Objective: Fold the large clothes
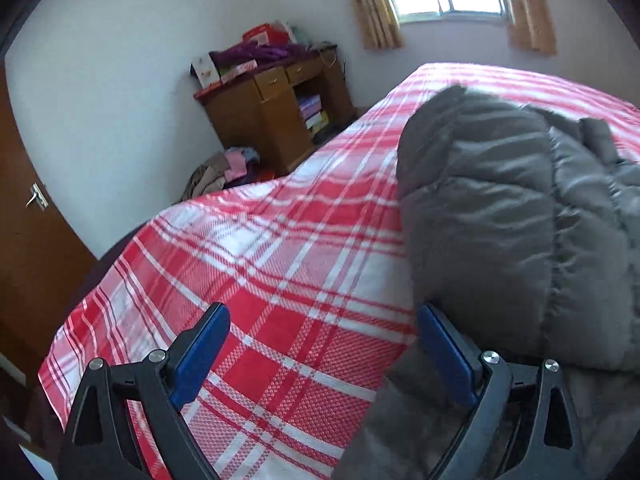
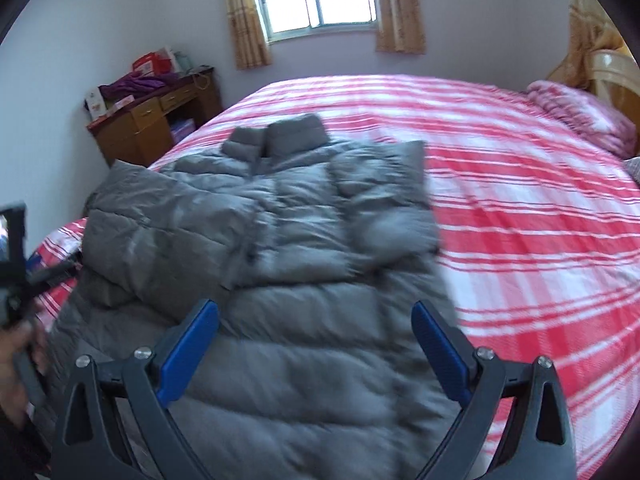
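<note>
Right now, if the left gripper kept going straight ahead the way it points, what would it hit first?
Most likely the checked bedsheet: the open left gripper has only sheet between its fingers. The grey jacket lies just beside its line, though depth is uncertain.

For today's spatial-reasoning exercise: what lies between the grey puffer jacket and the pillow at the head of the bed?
Only bare red-and-white plaid bedsheet separates the grey puffer jacket from the pillow; nothing else rests on that stretch. The right wrist view shows this.

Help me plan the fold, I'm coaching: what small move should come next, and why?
Probably bring the open right gripper down onto the jacket's near hem to fold it up toward the collar. Both sleeves already lie folded across the front, and the left gripper is open too, over the bedsheet beside it.
</note>
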### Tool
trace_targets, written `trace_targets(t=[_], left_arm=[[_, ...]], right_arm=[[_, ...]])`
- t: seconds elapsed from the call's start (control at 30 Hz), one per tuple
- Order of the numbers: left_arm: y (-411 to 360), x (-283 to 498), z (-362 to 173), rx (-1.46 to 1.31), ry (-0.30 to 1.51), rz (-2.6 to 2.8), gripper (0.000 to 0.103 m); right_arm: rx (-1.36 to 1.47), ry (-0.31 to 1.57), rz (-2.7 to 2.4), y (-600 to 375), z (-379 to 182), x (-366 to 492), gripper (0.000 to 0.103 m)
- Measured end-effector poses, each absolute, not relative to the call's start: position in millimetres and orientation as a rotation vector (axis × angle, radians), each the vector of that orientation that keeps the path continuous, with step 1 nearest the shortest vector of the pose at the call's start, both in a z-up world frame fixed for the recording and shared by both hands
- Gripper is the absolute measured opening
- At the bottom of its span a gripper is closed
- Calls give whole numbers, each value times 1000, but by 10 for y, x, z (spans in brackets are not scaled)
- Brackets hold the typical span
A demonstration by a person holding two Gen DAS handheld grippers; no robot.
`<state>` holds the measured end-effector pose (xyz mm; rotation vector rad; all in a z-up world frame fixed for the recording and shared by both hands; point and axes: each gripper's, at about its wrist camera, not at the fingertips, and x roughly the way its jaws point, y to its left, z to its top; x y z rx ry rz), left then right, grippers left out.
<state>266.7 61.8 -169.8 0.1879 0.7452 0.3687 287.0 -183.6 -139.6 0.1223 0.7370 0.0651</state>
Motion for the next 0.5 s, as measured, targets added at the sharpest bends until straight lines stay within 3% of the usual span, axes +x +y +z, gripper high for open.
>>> trace_targets(t=[0.1,0.3,0.33,0.43,0.5], left_arm=[[649,2721,-1819,186,763,386,95],[739,2740,-1962,149,795,391,95],[745,2747,-1971,152,796,390,95],[746,2742,-1979,143,790,387,95],[770,2741,-1986,129,790,384,95]], right_arm=[[125,760,96,-1611,-1471,3094,98],[147,823,200,-1273,-1709,3417,82],[149,828,218,-1237,-1736,3434,76],[137,839,270,-1112,-1803,3461,38],[130,829,264,-1102,-1794,3443,28]])
